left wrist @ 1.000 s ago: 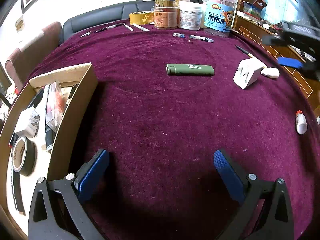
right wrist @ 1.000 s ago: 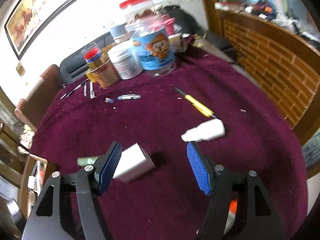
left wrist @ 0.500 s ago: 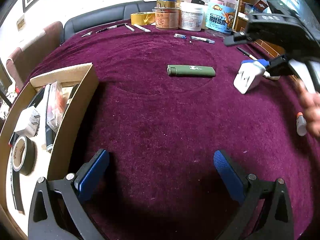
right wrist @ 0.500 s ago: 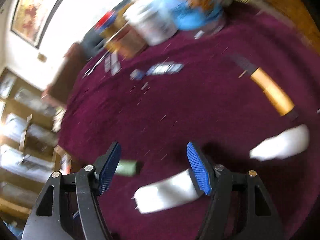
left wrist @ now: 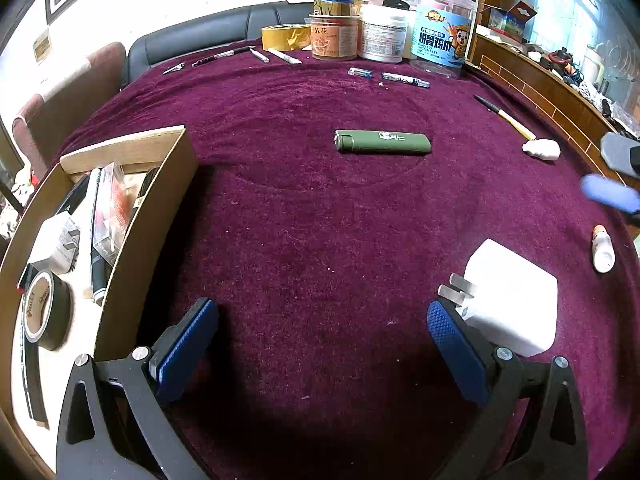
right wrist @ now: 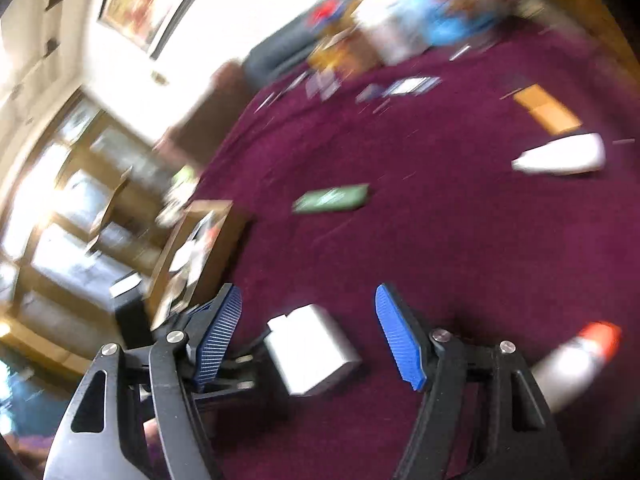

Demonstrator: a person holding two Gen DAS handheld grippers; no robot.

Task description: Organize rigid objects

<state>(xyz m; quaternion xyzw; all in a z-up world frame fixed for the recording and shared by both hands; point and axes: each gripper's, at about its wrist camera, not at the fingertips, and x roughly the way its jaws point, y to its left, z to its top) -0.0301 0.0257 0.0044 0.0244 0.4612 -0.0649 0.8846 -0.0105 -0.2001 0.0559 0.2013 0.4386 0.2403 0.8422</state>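
The bench (left wrist: 320,220) under its purple velvet cloth is taking up basically the whole shot, with a row of jars and a tape roll sitting along the far edge. On the near left the cardboard box (left wrist: 132,248) is already holding some sorted stuff: a black tape roll, a white plug, a clear packet.

The left hand-held gripper (left wrist: 320,344) is hovering low over the near bench with its blue pads spread wide and nothing between them. The white charger (left wrist: 516,300) is lying just beside the right-hand pad, prongs pointing left; whether it's actually touching the pad is hard to call. The right hand-held gripper (right wrist: 308,336) is spread wide too, and its view is heavily motion-blurred, so it's looking like that one is swinging about above the charger rather than gripping anything.

The green lighter (left wrist: 383,142) is sitting mid-bench, well apart from everything, a small white bottle (left wrist: 541,149) is lying far right, and a red-capped tube (left wrist: 602,248) is lying at the right edge.

Best guess: the charger is the piece being dealt with. The next move is probably calling for the left one to shift right, straddle the charger body, squeeze, then carry it left into the box.
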